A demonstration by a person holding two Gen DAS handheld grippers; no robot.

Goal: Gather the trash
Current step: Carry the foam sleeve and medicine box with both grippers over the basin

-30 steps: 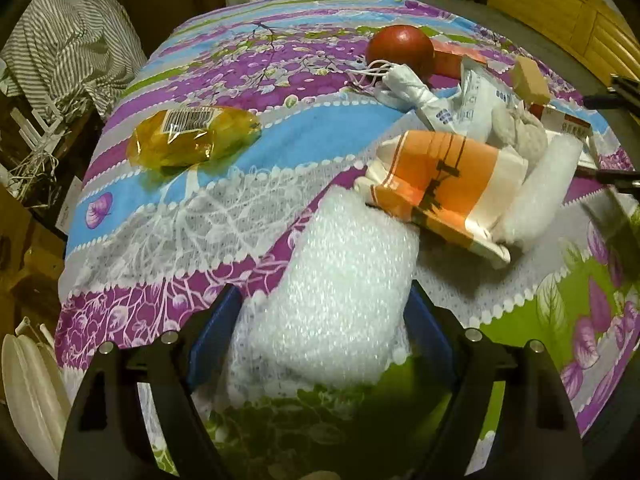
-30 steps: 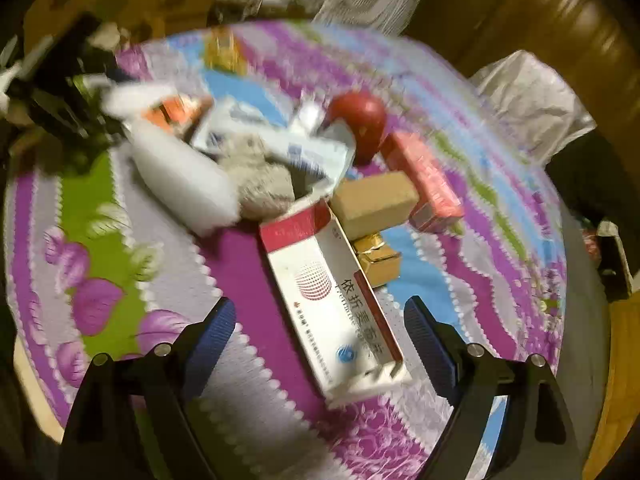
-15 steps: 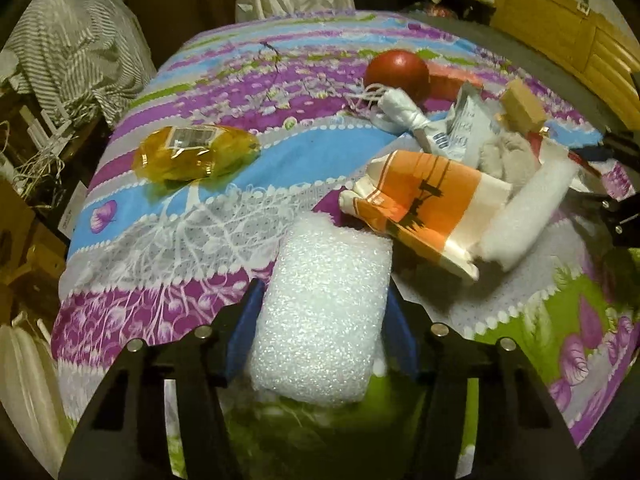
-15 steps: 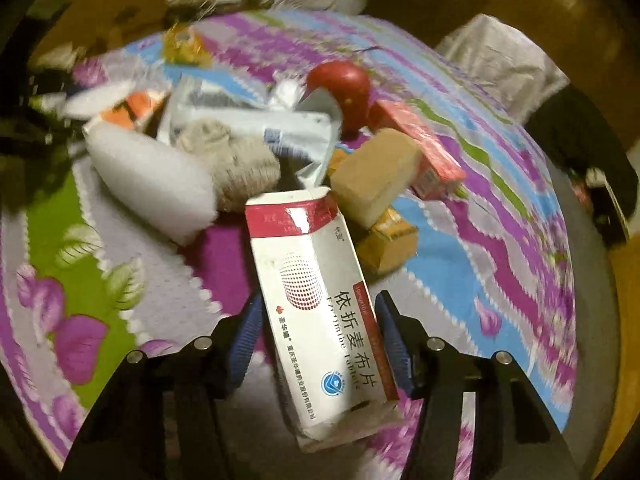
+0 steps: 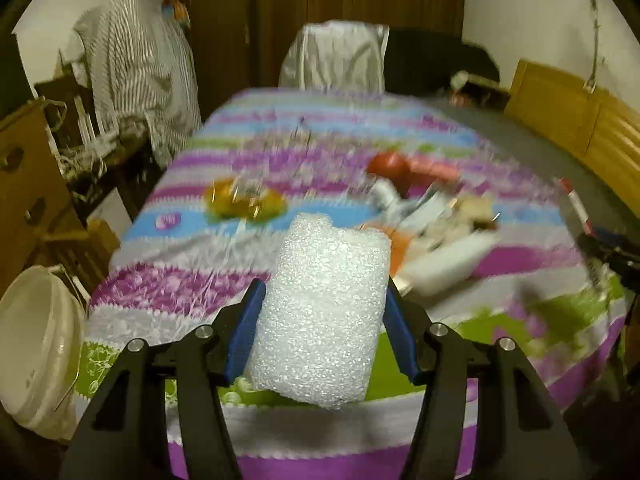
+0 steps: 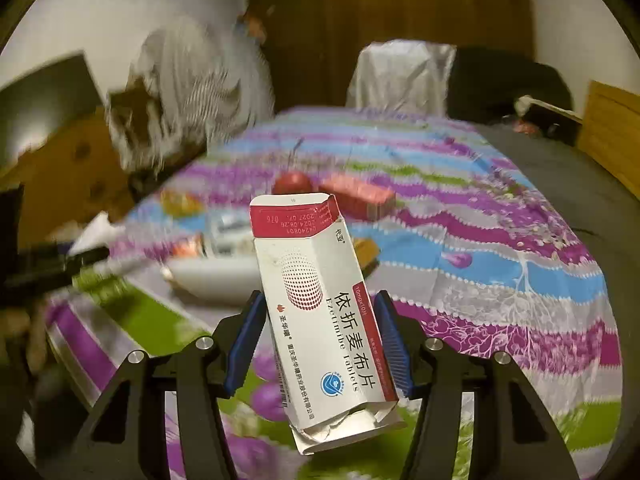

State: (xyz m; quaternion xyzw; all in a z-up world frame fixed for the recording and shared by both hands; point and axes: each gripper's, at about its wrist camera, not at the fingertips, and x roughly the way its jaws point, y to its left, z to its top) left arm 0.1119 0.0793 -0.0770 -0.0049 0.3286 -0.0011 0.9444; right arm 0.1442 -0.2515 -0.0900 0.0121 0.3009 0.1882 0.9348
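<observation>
My left gripper [image 5: 322,332] is shut on a white bubble-wrap pad [image 5: 324,312], held clear above the bed's patterned cover [image 5: 200,288]. In the right wrist view my right gripper [image 6: 318,334] is shut on a white and red medicine box [image 6: 324,320] with torn, open ends, lifted off the cover [image 6: 500,264]. More litter lies blurred on the cover: a yellow wrapper [image 5: 244,202], a red apple [image 5: 390,166], a white foam roll [image 5: 444,264], a red carton [image 6: 360,196] and a small brown box [image 6: 366,248].
A white bucket [image 5: 36,348] stands at the bed's left front corner, beside cardboard boxes [image 5: 24,184]. A grey plastic bag [image 5: 334,58] hangs beyond the far end. Striped cloth [image 5: 136,64] is at the back left, wooden furniture [image 5: 576,120] on the right.
Both grippers closed on their items and lifted them off the cover, pulling back and tilting up so the room beyond shows. The right gripper rolled, bringing the box upright.
</observation>
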